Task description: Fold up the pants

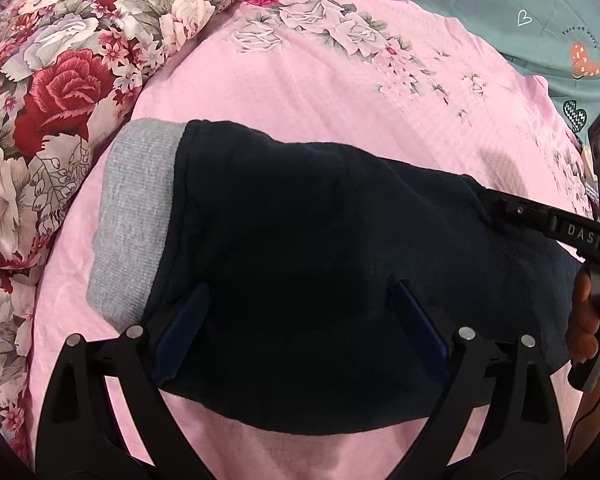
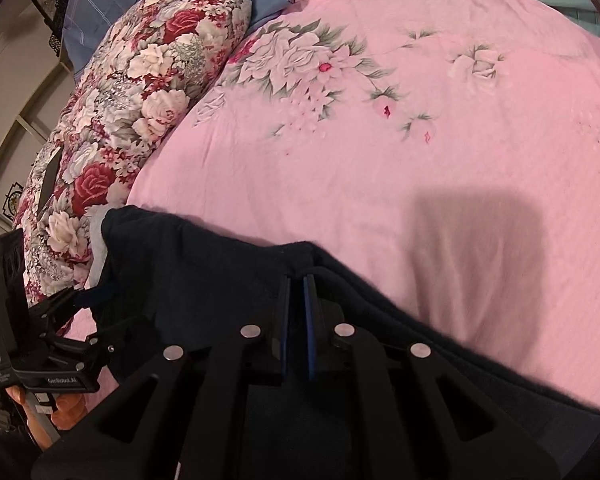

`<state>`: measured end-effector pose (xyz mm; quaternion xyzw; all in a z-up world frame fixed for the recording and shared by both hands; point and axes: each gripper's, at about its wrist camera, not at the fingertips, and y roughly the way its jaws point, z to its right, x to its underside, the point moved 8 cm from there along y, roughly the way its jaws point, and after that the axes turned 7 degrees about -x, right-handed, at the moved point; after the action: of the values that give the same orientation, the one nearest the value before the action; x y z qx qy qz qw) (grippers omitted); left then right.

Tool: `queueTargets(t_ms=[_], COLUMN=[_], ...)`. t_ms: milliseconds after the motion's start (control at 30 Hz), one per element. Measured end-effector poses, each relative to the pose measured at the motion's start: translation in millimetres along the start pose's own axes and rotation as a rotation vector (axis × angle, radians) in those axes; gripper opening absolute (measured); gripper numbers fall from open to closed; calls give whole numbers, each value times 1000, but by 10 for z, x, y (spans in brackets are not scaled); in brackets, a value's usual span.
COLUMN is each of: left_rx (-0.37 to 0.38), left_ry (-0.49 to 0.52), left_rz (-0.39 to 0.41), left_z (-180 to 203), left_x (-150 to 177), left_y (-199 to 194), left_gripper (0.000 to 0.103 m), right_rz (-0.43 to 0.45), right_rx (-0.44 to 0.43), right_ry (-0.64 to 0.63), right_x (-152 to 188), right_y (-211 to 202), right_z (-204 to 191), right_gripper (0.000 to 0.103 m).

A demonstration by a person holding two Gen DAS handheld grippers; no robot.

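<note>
Dark navy cloth pants (image 1: 320,280): soft, matt, faintly fuzzy knit, fluffy along the edge; light grey ribbed knit band (image 1: 136,216) at one end, coarser in weave. Pink cotton-like bed sheet (image 1: 300,92) with pale printed roses: matt, finely crinkled texture. Red-and-white floral quilted bolster (image 1: 48,92): smooth printed cloth, slight sheen. Teal printed cloth (image 1: 500,0): matt, flat. Black plastic left gripper (image 1: 296,308): matt arms, shiny round metal rivets, dull blue rubbery pads (image 1: 188,320). Black plastic right gripper (image 2: 298,280): same matt finish, bright metal rivets.
</note>
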<state>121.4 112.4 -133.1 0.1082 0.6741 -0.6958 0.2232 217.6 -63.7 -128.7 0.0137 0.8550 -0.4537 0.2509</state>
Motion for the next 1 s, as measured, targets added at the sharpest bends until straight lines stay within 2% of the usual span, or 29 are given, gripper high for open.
queueTargets(t_ms=[100, 167, 233, 267, 367, 467, 533, 700, 733, 767, 800, 867, 900, 1000], left_rx=[0, 5, 12, 17, 21, 25, 29, 33, 28, 35, 42, 58, 59, 40], left_ry=[4, 4, 2, -1, -5, -9, -22, -63, -64, -67, -74, -91, -98, -127], left_rz=[0, 1, 2, 2, 2, 1, 2, 32, 22, 3, 2, 37, 59, 120], left_z=[5, 2, -5, -10, -11, -12, -16, -66, -76, -82, -96, -181, -245, -505], left_x=[-3, -6, -4, -3, -1, 3, -2, -115, -117, -106, -104, -99, -92, -77], left_y=[1, -3, -7, -9, -9, -12, -31, -115, -98, -94, -131, -313, -422, -704], left_gripper=[94, 94, 94, 94, 94, 94, 94, 94, 94, 94, 94, 94, 94, 94], right_rz=[-24, -21, 5, 18, -11, -60, -49, 68, 65, 55, 86, 129, 142, 177], right_rx=[-20, -29, 17, 40, -2, 40, 64, 116, 132, 152, 170, 239, 259, 239], right_ry=[9, 12, 9, 8, 30, -25, -71, -94, -99, -93, -109, -122, -105, -53], right_x=[-54, -95, -168, -198, -190, -101, -101, -271, -262, -230, -225, -236, -233, -165], right_y=[30, 8, -49, -74, -25, 111, 106, -27, 34, 120, 161, 106, 53, -191], right_z=[18, 7, 36, 55, 52, -23, -84, -103, -78, -33, -12, 28, 47, 112], right_gripper=[20, 31, 40, 40, 39, 25, 12, 10, 10, 13, 15, 44, 45, 45])
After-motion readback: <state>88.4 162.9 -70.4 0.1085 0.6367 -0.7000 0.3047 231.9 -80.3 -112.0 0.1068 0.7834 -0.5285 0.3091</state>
